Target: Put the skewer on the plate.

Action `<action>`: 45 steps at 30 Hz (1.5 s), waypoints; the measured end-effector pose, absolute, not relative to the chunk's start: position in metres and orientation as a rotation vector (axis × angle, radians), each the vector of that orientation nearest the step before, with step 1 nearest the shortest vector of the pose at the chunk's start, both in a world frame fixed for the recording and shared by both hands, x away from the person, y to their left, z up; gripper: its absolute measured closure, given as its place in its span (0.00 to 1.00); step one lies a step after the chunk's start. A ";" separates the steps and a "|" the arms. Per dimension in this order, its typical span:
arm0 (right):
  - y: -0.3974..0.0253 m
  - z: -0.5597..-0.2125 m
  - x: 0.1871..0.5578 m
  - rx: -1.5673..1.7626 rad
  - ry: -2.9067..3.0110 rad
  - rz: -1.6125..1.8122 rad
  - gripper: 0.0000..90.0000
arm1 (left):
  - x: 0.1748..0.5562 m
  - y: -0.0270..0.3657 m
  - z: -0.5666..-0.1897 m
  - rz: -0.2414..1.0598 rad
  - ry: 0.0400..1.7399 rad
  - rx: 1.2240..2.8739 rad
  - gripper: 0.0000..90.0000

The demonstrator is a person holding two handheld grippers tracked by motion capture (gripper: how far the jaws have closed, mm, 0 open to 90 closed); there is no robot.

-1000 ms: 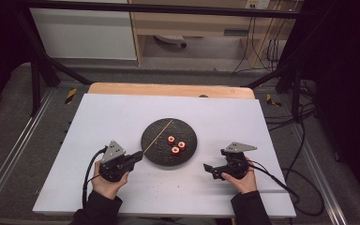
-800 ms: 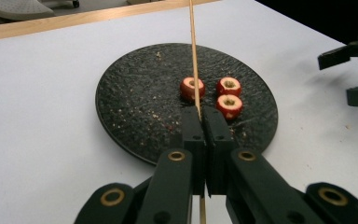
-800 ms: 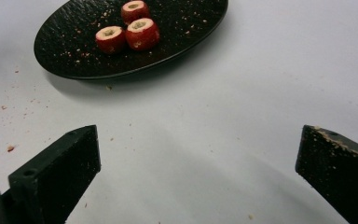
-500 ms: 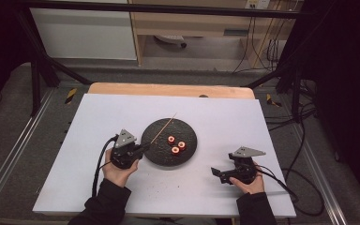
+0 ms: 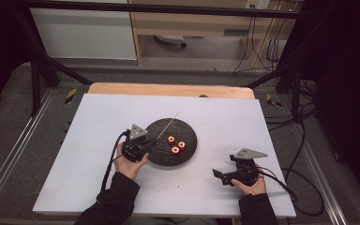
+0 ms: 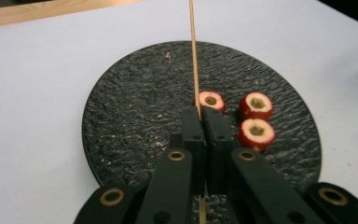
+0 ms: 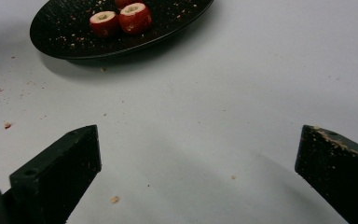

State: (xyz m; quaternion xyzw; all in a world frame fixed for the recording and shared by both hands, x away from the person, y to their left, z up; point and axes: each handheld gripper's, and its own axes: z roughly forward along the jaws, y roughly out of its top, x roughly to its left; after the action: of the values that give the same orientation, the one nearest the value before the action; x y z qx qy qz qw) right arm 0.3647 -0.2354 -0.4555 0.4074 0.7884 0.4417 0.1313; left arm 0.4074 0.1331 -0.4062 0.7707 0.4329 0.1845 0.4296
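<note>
Skewer (image 6: 194,56) pinched in left gripper (image 6: 200,114) over plate (image 6: 121,116) near edge; right gripper (image 7: 198,154) fingers spread above bare table (image 7: 261,70).

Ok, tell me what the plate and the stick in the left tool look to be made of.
Plate: looks like dark slate or stone-look ceramic, with a matte black, rough, pebbled surface; which of the two I cannot tell. Stick: likely bamboo or wood, being thin, straight, pale tan and unpolished. The left tool is shut on it.

Black sleeves, both arms. Left gripper (image 6: 200,116): black jaws w/ brass-ringed holes; right gripper (image 5: 221,175): grey triangular plate, prob. black cable.
</note>
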 end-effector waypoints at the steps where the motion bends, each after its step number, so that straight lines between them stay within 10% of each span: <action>1: -0.235 -0.456 0.365 1.182 2.289 1.282 0.01 | 0.409 0.131 -0.408 0.461 1.085 1.929 0.98; 31: -0.234 -0.458 0.365 1.186 2.299 1.269 0.02 | 0.428 0.114 -0.439 0.494 1.160 2.024 0.96; 45: -0.235 -0.457 0.365 1.185 2.296 1.268 0.01 | 0.415 0.131 -0.423 0.492 1.051 2.070 0.62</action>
State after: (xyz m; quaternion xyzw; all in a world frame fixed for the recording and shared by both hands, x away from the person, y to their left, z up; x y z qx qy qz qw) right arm 0.3650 -0.2347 -0.4567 0.4082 0.7908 0.4368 0.1312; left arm 0.4149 0.1313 -0.4229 0.8086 0.4106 0.1921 0.3750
